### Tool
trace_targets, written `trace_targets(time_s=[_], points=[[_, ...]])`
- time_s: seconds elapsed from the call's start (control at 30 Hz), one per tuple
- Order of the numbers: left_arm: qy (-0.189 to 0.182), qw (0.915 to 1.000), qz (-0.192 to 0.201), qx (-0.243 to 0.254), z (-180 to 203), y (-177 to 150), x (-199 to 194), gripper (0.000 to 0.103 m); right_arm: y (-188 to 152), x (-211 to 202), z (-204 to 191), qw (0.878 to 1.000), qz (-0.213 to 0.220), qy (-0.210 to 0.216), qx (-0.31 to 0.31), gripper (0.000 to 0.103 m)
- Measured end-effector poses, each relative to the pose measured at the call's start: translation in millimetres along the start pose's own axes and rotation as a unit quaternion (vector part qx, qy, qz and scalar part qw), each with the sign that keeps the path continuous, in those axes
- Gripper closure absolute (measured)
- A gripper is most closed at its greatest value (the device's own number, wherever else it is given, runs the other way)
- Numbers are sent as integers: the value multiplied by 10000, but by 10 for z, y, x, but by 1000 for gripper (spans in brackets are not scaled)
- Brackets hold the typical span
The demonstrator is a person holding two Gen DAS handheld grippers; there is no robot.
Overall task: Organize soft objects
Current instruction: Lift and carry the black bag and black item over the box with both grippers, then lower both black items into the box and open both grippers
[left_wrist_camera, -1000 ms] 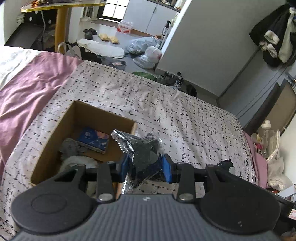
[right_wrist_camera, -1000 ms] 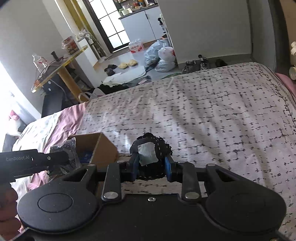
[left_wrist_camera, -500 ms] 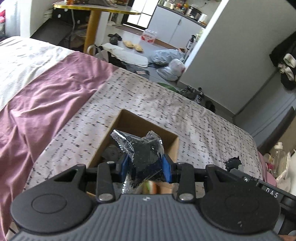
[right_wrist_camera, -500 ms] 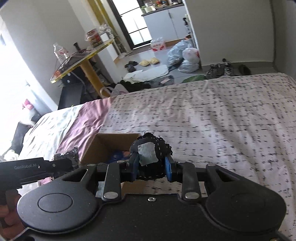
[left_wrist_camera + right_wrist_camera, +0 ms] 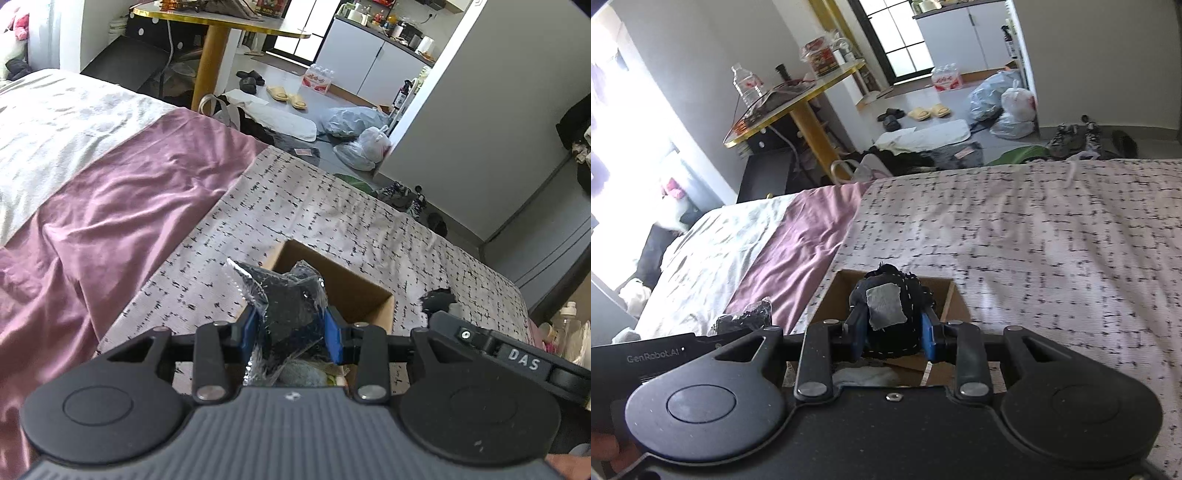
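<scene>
now two grippers' jaws each clamp one dark bundle, left gripper (image 5: pixel 291 334) and right gripper (image 5: pixel 894 330), above one box (image 5: pixel 955 301).

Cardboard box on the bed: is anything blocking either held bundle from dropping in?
Nothing visible does. The cardboard box is open-topped. The left gripper holds a plastic-wrapped dark bundle and the right gripper a black bundle above it. Items already lie inside.
</scene>
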State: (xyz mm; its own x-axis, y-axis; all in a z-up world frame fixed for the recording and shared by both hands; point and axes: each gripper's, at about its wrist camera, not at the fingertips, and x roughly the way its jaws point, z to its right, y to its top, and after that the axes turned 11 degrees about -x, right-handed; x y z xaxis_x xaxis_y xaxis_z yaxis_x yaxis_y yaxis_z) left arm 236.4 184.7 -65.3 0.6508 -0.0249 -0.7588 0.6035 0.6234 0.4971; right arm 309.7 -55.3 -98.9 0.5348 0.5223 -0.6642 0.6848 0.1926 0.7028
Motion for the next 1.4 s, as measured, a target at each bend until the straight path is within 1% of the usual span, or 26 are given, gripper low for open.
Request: trace_targets(time_s=[0.07,0.1,0.13,0.17,0.2,0.23,0.4,0.57,0.77,0.87,0.97,1.03,1.13,1.23,1.4], points=[[10,10000,33,-31,-23,38,-14,65,12,61,-57,10000,-35,39,-27,72],[26,10000,54,-42,-36,56,-20,65,16,89,-81,10000,-55,48,-38,70],[44,10000,71,-50,-48,72,-24,65,19,115,-98,9999,-87,92,-66,61],[55,9999,79,-56,-58,87,-22,65,23,140,-117,9998,-129,98,-75,50],[65,9999,82,-55,-68,104,-11,65,17,164,-126,9997,-181,95,-91,47],[79,9999,83,-47,-72,119,2,65,14,178,-131,9997,-229,50,-111,46],[73,9999,93,-8,-44,171,66,65,-4,147,-56,9996,-292,8,9,46],[17,10000,28,35,41,183,158,65,-4,82,55,9993,-336,-130,54,46],[-124,9998,-40,146,249,180,233,65,-28,-30,199,9990,-323,-260,153,46],[-151,9998,17,142,352,190,234,65,-40,-98,280,9989,-294,-298,216,46],[-145,9995,114,252,448,205,195,56,-58,-133,341,9987,-330,-273,263,46],[-130,9997,101,198,479,225,169,40,-76,-155,362,9987,-311,-287,283,46],[-122,9996,176,157,488,228,108,36,-85,-192,391,9987,-296,-238,330,46],[30,9998,193,94,480,208,61,35,-89,-252,397,9990,-253,-185,311,46],[122,9997,191,11,509,121,-39,35,-91,-392,447,9992,-191,-141,328,46]])
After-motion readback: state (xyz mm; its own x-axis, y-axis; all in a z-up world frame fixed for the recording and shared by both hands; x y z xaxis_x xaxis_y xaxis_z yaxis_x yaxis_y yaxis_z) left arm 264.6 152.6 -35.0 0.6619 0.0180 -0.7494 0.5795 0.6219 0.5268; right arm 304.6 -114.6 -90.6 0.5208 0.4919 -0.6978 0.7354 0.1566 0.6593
